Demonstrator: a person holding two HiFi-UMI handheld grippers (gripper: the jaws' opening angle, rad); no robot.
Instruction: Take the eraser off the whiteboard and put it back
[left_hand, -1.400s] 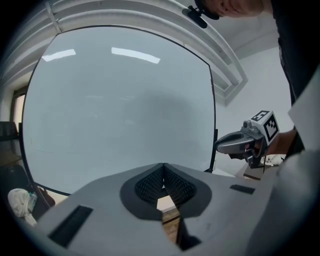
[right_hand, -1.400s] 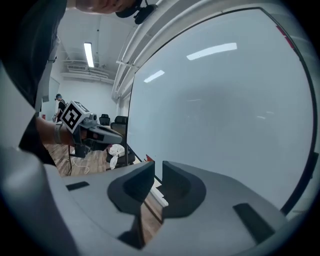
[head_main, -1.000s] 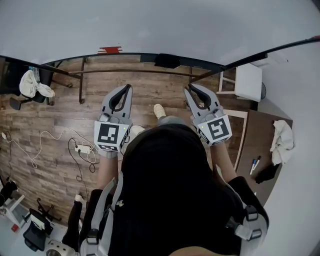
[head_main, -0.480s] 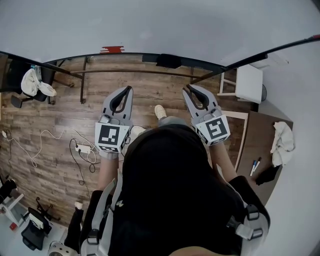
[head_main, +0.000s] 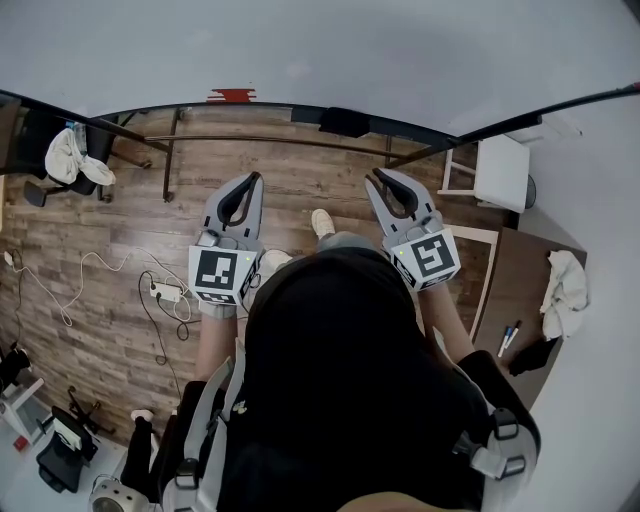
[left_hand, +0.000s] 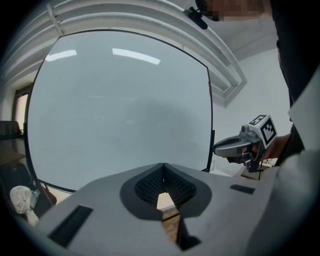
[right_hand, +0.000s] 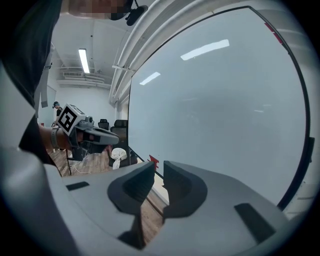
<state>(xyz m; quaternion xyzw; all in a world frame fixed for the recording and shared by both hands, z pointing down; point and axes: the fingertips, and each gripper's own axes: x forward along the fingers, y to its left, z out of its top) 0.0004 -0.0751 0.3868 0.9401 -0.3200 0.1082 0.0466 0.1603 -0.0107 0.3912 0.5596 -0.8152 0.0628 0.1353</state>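
Okay, reading your head view from the left: a white rag (head_main: 70, 165) is draped over a chair at the far edge, and a power strip (head_main: 163, 293) with its cable lies on the wood floor (head_main: 100, 230). Your left tongs (head_main: 255, 178) are clenched, tips touching, with nothing between them. They point toward the whiteboard (head_main: 320, 50) and are well short of it. A small red piece (head_main: 232, 96) sits at the board's bottom edge, left of centre. The eraser (head_main: 343, 122), which I take to be the dark block, sits on that same bottom edge, roughly between where the two tongs point and a bit nearer your right one. Neither touches it. Your shoe (head_main: 320, 222) shows on the floor between the two tongs. Your right tongs (head_main: 376, 178) are level with the left, parted by only a thin slit and empty. At far right, a brown desk (head_main: 520, 262) carries two markers (head_main: 508, 335) and a crumpled white cloth (head_main: 565, 285).
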